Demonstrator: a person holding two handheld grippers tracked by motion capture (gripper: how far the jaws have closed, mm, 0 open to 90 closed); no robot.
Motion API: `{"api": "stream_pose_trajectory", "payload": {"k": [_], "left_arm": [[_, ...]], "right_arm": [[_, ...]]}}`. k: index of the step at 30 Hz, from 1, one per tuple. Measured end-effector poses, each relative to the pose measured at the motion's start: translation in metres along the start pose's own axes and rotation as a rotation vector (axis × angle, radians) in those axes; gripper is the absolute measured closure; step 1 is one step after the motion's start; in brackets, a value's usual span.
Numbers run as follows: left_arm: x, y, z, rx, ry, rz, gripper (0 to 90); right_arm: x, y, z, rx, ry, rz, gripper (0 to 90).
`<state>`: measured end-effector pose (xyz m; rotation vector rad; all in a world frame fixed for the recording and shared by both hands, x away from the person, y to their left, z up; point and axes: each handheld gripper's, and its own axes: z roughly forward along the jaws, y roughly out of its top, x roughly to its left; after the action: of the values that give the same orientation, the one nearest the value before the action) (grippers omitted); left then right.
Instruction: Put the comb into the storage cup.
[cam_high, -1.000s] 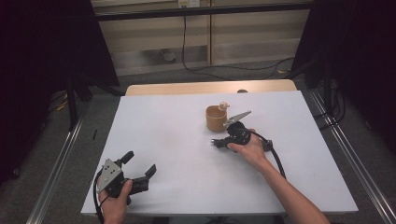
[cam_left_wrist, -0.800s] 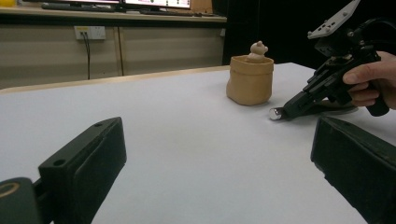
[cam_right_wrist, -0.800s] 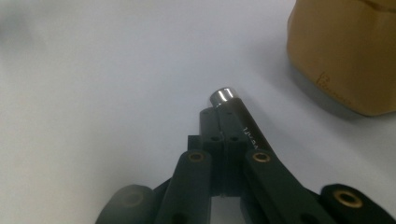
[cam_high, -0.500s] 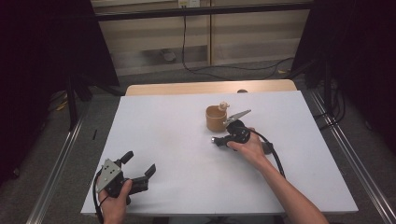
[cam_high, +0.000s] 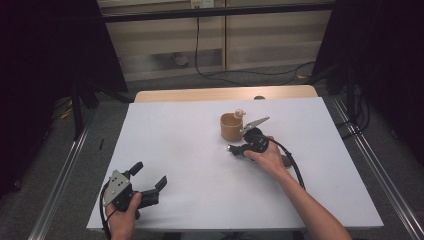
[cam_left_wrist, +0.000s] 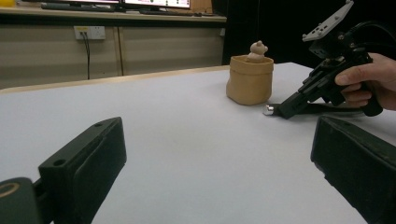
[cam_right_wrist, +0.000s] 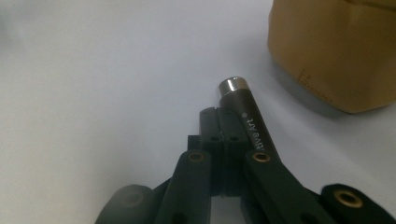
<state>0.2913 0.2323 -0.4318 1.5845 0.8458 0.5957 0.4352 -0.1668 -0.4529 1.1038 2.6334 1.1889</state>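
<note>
Lying clamped in the right tongs (cam_right_wrist: 229, 135), the pen (cam_right_wrist: 243, 116) – tip protruding – beside the pot (cam_right_wrist: 336, 51).

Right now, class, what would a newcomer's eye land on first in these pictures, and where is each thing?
First the tan pot with a small bear figure at its rim, far on the white table. Beside it the right gripper is shut on a black pen with a silver end. The left gripper rests open near the table's front left corner.
</note>
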Motion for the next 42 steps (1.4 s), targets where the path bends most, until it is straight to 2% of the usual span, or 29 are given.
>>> {"api": "stream_pose_trajectory", "payload": {"k": [14,23,24,28,34,36,41,42], "left_arm": [[0.000,0.000,0.000,0.003,0.000,0.003,3.4],[0.001,0.000,0.000,0.000,0.001,0.004,3.4],[0.001,0.000,0.000,0.001,0.000,0.004,3.4],[0.000,0.000,0.000,0.006,-0.005,0.000,3.4],[0.000,0.000,0.000,0.008,-0.004,0.007,3.5],[0.000,0.000,0.000,0.005,-0.003,0.001,3.4],[-0.001,0.000,0.001,0.005,-0.005,0.000,3.4],[-0.001,0.000,0.001,0.004,-0.003,-0.002,3.4]], "right_arm": [[-0.001,0.000,0.000,-0.013,0.006,0.007,90.0],[0.000,0.000,-0.018,-0.063,0.024,0.013,90.0],[0.002,0.001,-0.024,-0.073,0.029,0.001,85.0],[0.005,0.002,-0.033,-0.099,0.040,-0.014,81.8],[0.007,0.002,-0.048,-0.156,0.053,-0.020,65.5],[0.008,0.001,-0.051,-0.163,0.063,-0.031,55.2],[0.010,-0.002,-0.053,-0.130,0.019,-0.046,22.3],[0.010,-0.002,-0.053,-0.130,0.019,-0.046,22.3]]}}
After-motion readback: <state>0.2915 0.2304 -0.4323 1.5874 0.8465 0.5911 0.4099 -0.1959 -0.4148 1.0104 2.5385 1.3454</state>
